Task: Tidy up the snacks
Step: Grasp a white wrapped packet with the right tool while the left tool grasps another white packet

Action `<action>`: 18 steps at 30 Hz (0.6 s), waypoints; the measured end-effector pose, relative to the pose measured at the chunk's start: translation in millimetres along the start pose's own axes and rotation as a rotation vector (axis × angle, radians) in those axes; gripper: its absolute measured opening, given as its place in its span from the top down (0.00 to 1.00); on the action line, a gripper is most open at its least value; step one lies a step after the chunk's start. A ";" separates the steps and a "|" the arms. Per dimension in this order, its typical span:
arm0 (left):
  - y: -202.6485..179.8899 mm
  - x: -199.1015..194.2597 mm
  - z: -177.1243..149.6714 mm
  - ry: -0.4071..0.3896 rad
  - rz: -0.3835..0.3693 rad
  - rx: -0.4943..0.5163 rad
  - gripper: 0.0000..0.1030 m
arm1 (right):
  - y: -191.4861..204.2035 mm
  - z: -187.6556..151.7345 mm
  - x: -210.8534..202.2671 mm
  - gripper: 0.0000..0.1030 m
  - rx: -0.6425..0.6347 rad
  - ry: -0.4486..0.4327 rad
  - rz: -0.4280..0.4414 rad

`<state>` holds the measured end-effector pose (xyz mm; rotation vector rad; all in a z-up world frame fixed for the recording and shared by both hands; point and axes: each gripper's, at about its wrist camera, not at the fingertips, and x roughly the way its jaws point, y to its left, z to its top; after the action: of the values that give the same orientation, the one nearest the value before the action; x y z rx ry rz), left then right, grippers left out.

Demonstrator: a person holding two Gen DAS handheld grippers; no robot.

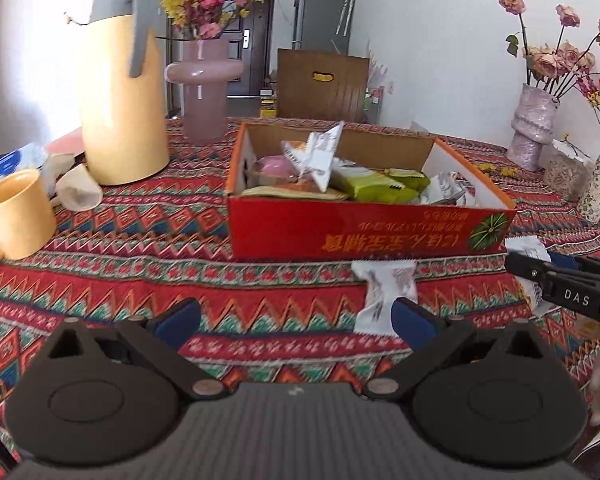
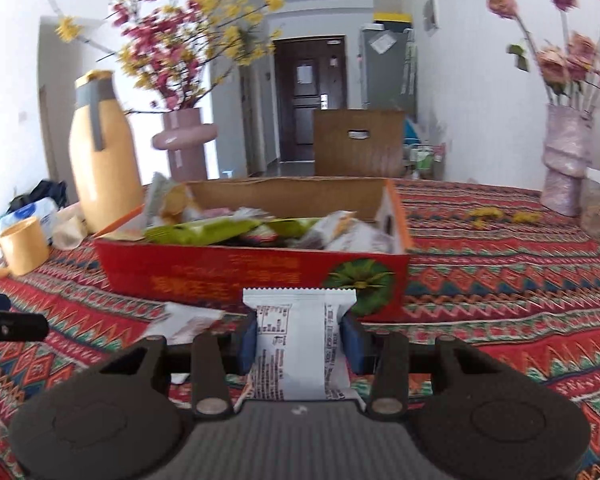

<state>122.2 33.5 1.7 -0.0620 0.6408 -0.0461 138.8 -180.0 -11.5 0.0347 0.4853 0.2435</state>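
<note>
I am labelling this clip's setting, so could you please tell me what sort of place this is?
Most likely a home dining room: a table under a red patterned woven tablecloth, pink vases of flowers, and a dark front door down the hallway.

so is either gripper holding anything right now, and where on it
The right gripper pinches a white snack packet across its middle, one pad on each side. The left gripper is open and holds nothing.
</note>
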 end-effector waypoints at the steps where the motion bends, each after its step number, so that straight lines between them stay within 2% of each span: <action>1: -1.7 2.3 1.6 0.001 -0.003 0.002 0.00 | -4.2 -0.3 0.7 0.59 0.007 0.000 -0.010; 10: -17.5 35.9 9.8 0.064 0.005 0.044 0.00 | -22.6 -9.9 20.6 0.59 0.056 0.032 -0.007; 18: -49.6 72.8 15.4 0.131 -0.037 0.096 0.00 | -24.3 -15.7 27.9 0.59 0.079 0.047 0.010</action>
<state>188.5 -19.8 -25.8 0.0224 0.7677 -0.1170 160.8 -197.3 -40.3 0.1082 0.5414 0.2355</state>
